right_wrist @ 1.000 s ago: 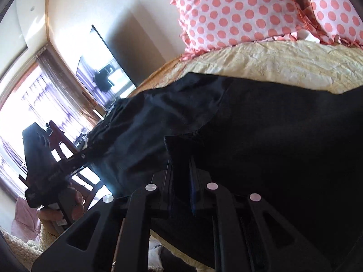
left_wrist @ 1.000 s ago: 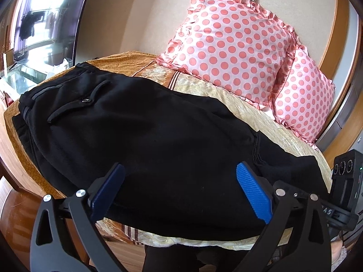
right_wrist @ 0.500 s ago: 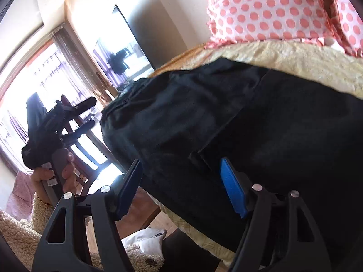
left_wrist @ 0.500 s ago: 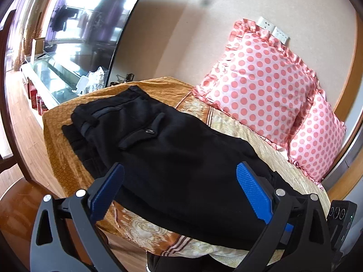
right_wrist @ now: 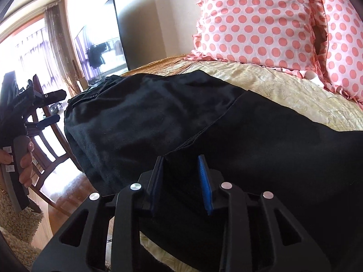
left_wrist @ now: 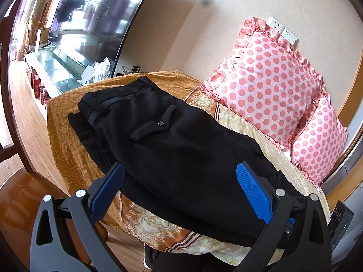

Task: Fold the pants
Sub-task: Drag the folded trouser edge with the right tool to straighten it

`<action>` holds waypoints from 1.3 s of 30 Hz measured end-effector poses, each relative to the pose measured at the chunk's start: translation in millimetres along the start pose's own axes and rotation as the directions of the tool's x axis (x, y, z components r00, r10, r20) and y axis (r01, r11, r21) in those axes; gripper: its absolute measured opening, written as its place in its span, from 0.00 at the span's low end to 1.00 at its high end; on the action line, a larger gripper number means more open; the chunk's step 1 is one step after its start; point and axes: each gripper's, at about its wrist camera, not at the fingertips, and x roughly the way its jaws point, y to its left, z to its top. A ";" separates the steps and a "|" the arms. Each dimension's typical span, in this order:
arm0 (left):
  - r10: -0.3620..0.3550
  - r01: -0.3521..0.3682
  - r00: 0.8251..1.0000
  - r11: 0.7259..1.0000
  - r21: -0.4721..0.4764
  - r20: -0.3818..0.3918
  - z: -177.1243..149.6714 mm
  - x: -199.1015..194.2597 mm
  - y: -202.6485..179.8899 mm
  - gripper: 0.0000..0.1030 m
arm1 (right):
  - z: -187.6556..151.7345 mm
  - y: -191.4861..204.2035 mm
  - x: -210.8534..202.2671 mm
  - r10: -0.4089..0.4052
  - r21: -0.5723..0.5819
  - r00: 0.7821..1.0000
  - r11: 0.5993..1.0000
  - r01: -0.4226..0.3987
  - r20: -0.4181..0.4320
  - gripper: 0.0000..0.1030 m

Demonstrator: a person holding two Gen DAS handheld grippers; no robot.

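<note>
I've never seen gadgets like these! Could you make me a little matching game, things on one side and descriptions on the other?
1 pants
2 pillows
3 left gripper
4 right gripper

A fingers spread wide, holding nothing
B pink with dots
C black, laid out flat
D fingers close together, black fabric between

Pairs: 1-C, 2-B, 3-A, 4-D

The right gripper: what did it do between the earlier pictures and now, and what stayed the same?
The right gripper, shut on the pants a second ago, opened wide and has now partly closed again around a fabric edge, not clamped. The left gripper drew back from the bed, jaws open throughout. The pants stayed flat; the pillows did not move.
</note>
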 end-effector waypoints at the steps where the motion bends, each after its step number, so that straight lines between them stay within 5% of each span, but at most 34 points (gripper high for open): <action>1: -0.001 0.001 1.000 1.000 0.001 -0.002 -0.5 0.4 -1.0 0.96 | 0.5 1.7 -0.2 0.004 -0.006 1.000 1.000 -0.004 -0.002 0.33; 3: 0.002 -0.002 1.000 1.000 0.005 -0.006 0.1 1.9 -1.3 0.96 | 0.2 4.9 -0.9 0.013 -0.015 1.000 1.000 -0.013 -0.009 0.42; 7: -0.003 0.003 1.000 1.000 0.002 -0.011 0.6 2.6 -1.5 0.96 | -6.1 21.7 2.6 -0.068 -0.144 0.998 0.987 0.069 0.010 0.42; 9: 0.000 0.000 1.000 1.000 0.005 -0.013 0.6 3.0 -1.1 0.96 | -8.2 27.5 3.2 -0.104 -0.186 0.994 0.977 0.107 0.026 0.40; 11: -0.003 0.003 1.000 1.000 0.005 -0.017 0.3 3.2 -1.0 0.96 | -5.2 23.3 3.6 -0.123 -0.161 0.992 0.979 0.125 0.023 0.24; 17: 0.002 -0.002 1.000 1.000 -0.002 -0.016 1.6 2.9 1.9 0.96 | 15.9 -22.5 -18.5 0.058 0.135 0.995 0.989 -0.069 0.079 0.15; 21: -0.004 0.003 1.000 1.000 -0.014 -0.025 1.7 6.0 2.2 0.96 | 23.2 -4.7 -33.8 0.179 0.083 0.976 0.978 -0.190 0.126 0.15; 24: -0.014 0.014 0.999 1.000 -0.006 -0.035 0.9 8.4 -2.1 0.96 | 12.6 11.2 -10.4 0.196 0.029 0.981 0.980 -0.196 0.012 0.15; 26: -0.017 0.018 0.999 1.000 0.009 -0.036 0.6 8.1 -4.8 0.96 | 2.8 14.5 5.1 0.173 0.003 0.983 0.985 -0.173 -0.062 0.28; 29: -0.003 0.003 1.000 1.000 0.025 -0.024 1.1 5.7 -4.9 0.96 | 11.7 11.9 -5.9 0.244 0.040 0.969 0.969 -0.242 -0.049 0.56; 30: -0.002 0.003 1.000 1.000 0.020 -0.022 1.8 5.2 -3.7 0.96 | 17.7 8.3 -12.9 0.256 0.048 0.967 0.966 -0.255 -0.006 0.58; 32: -0.009 0.009 1.000 1.000 0.002 -0.021 2.1 4.0 -0.5 0.96 | 34.3 -2.6 -22.9 0.189 0.047 0.979 0.980 -0.193 0.073 0.58; 34: -0.006 0.006 1.000 1.000 0.001 -0.024 1.6 3.4 0.3 0.96 | 50.3 -15.4 -16.3 0.072 0.063 0.995 0.995 -0.076 0.066 0.57; 37: -0.002 0.002 1.000 1.000 0.009 -0.020 1.0 -0.3 2.4 0.96 | 63.4 -39.7 16.6 -0.058 0.116 0.997 0.991 0.064 -0.059 0.56; 39: 0.005 -0.005 1.000 1.000 0.012 -0.015 1.8 -3.6 5.7 0.96 | 62.8 -49.9 48.8 -0.031 0.142 0.983 0.988 0.057 -0.182 0.57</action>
